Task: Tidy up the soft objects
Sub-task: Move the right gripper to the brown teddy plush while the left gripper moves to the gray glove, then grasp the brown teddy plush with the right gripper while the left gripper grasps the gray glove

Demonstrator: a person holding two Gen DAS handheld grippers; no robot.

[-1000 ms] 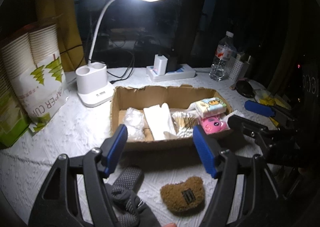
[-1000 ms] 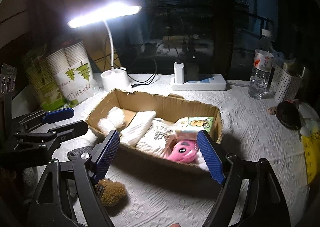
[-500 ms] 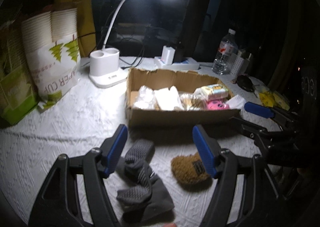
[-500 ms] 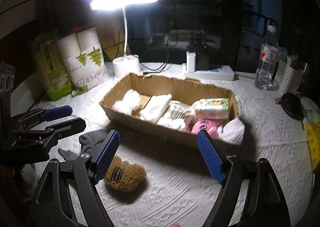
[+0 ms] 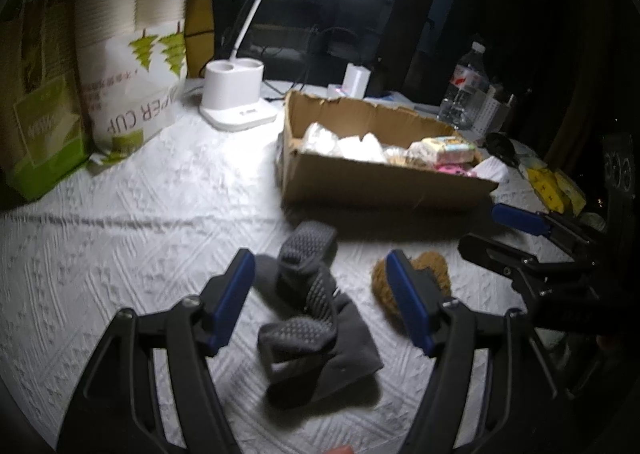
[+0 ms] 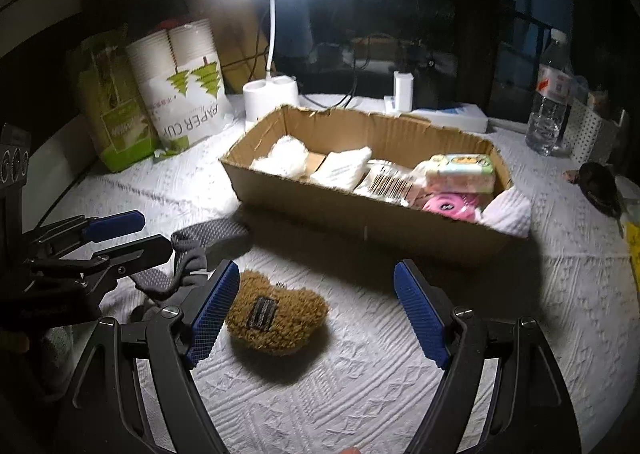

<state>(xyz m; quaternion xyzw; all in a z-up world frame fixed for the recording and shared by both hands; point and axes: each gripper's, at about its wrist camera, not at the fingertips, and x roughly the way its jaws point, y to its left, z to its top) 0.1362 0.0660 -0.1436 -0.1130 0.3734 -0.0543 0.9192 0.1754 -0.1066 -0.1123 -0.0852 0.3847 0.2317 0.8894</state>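
Pulled back and lowered from over the cardboard box [image 6: 372,213] — now aimed at the near tablecloth. Left gripper [image 5: 322,296] open over grey gloves [image 5: 312,318]; right gripper [image 6: 316,312] open, empty, beside brown plush [image 6: 276,314]. Likely next: pick-ups.

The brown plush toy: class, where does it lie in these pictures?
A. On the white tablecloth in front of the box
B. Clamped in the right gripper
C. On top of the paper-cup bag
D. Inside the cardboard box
A. The brown plush toy lies on the white tablecloth in front of the cardboard box, beside the grey socks, and the right gripper stands open around it without touching.
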